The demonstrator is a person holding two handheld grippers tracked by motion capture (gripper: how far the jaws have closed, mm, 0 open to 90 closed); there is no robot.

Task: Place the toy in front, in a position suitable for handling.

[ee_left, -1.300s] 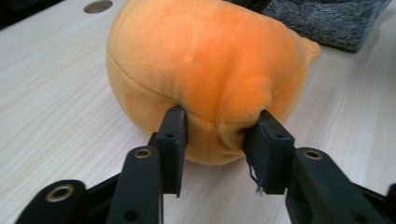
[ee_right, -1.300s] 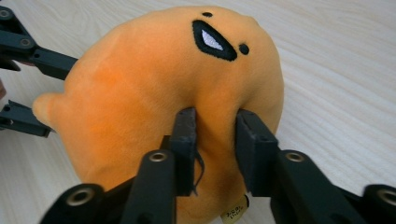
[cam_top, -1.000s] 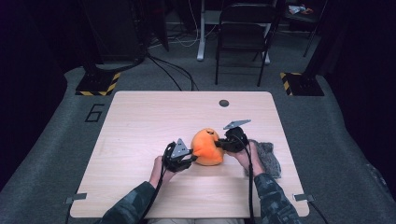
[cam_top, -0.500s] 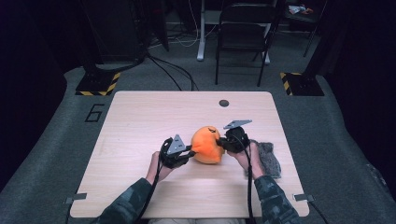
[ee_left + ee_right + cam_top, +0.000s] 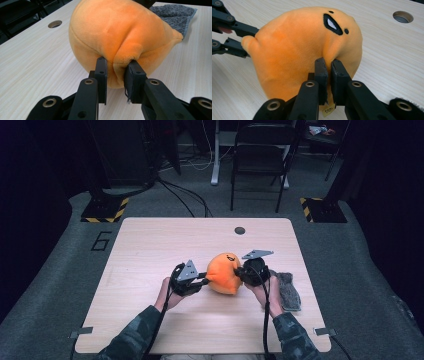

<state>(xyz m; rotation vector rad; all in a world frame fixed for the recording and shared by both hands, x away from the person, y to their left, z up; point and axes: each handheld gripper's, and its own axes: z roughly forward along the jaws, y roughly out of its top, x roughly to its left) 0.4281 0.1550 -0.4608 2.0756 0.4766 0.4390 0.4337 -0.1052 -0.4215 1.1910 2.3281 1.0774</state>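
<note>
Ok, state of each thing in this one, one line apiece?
orange plush toy: on the table, pinched at both sides by the two grippers.
left gripper: shut on a fold of the plush.
right gripper: shut on a thin fold of the plush.
grey cloth: lying flat on the table, right of the plush, untouched.
table: bare light wood, with a round hole near its far edge.

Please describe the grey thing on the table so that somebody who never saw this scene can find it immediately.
Look at the light wooden table and go to its right edge, near the person. There, just right of the right tool and the orange plush toy, lies a grey cloth. It is flat, dark and fuzzy, unlike the round, bright toy.
</note>
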